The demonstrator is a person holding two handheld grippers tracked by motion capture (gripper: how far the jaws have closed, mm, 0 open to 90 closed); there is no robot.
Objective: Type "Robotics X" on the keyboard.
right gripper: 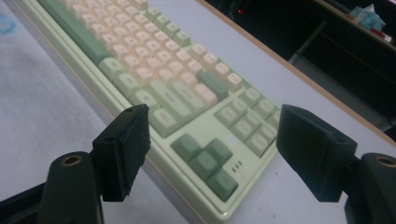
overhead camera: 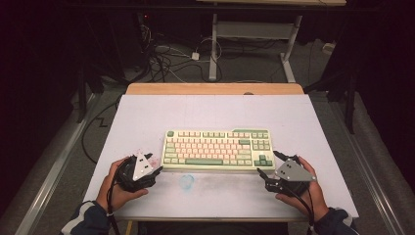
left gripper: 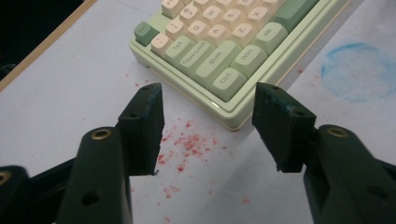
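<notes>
Green-and-cream mechanical keyboard (overhead camera: 218, 149) with pale pink keycaps, flat at mid-table on the white board-covered tabletop (overhead camera: 147, 117), long edge facing the person. Not lifted, not touched.

Left gripper (overhead camera: 155, 169) at the keyboard's near-left corner; in the left gripper view (left gripper: 208, 116) black jaws apart, the Ctrl corner between and just beyond the tips, pads not touching the case. Nothing pinched. Right gripper (overhead camera: 266, 166) at the near-right corner; in the right gripper view (right gripper: 212, 144) jaws spread wide, arrow-key cluster ahead between them, pads clear of the case. Nothing held either.

Step, as judged: approach and bracket, both ends being lined up for a two-handed grab or shove of the keyboard. Grasp not yet made.

Next move likely needs: tips lowered to case height, each jaw pair closed on a corner edge rather than on keycaps, both sides together so the board stays level and unskewed.

Around: red crumb-like specks (left gripper: 189, 144) on the tabletop near the left jaws, faint blue ring smudge (overhead camera: 186, 181) in front of the keyboard. Wooden table edge (overhead camera: 215, 88) at the far side.
</notes>
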